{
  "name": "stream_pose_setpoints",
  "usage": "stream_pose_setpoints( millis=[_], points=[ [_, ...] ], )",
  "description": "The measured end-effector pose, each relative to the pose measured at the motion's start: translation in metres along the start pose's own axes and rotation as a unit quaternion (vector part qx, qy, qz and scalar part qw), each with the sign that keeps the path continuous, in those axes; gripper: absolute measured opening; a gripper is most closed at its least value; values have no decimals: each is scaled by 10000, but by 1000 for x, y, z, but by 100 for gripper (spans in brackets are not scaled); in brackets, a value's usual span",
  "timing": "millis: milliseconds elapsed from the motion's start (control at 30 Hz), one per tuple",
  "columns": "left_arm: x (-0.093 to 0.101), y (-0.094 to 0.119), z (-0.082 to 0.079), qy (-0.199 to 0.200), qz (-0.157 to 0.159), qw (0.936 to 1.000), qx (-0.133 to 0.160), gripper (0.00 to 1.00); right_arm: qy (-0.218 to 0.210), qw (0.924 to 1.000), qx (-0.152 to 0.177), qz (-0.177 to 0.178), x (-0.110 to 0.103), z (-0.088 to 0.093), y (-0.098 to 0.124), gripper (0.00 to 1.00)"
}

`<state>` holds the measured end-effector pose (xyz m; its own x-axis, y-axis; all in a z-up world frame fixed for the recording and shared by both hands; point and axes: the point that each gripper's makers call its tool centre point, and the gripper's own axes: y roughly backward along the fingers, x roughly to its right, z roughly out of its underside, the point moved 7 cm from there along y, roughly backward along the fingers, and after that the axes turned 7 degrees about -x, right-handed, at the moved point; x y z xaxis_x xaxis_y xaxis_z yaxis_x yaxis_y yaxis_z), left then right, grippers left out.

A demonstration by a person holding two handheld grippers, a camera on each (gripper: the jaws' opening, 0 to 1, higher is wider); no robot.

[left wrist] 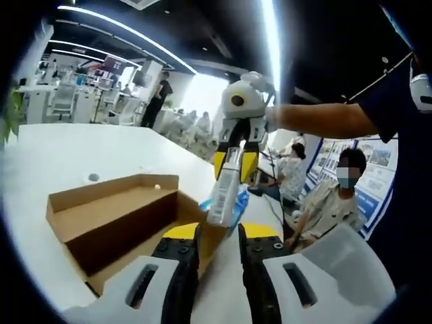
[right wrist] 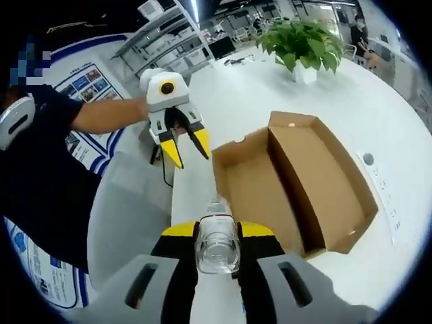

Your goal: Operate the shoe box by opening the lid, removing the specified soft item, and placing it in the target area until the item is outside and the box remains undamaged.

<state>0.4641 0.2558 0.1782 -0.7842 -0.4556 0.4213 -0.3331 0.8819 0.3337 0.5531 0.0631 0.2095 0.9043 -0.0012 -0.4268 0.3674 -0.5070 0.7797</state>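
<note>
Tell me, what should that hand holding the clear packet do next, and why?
Probably carry it sideways to bare tabletop and set it down. The right gripper is shut on the clear crinkly plastic packet, already lifted out of the open brown cardboard shoe box, lid folded back. The white table beside it looks free, and the left gripper hangs open, away from it.

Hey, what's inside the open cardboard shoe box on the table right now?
The shoe box looks empty: bare cardboard floor in both halves. The right gripper holds a clear plastic bottle just outside its near edge. That bottle covers a little of the near corner.
</note>
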Motion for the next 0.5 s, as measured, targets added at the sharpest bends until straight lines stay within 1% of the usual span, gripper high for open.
stream_pose_setpoints(
  millis=[33,67,100,233,267,333,400,500],
  points=[
    [1,0,1,3,3,10000,-14,20,-9,9999,-114,111,3,7,3,18],
    [2,-1,2,-16,4,10000,-14,20,-58,9999,-131,91,4,10,5,18],
    [2,-1,3,-4,-3,10000,-44,21,-72,9995,-224,206,7,16,9,18],
    [4,-2,5,-31,3,9999,-104,20,-142,9984,-413,356,11,32,18,18],
    [4,-2,6,-44,2,9999,-106,20,-155,9978,-508,399,13,38,22,18],
    [5,-3,7,-38,3,9999,-135,20,-196,9973,-539,465,15,44,28,18],
    [6,-4,7,-63,2,9999,-152,20,-199,9958,-646,613,18,52,34,18],
    [7,-6,8,-116,-26,9997,-192,21,-221,9943,-753,722,21,61,40,18]
  ],
)
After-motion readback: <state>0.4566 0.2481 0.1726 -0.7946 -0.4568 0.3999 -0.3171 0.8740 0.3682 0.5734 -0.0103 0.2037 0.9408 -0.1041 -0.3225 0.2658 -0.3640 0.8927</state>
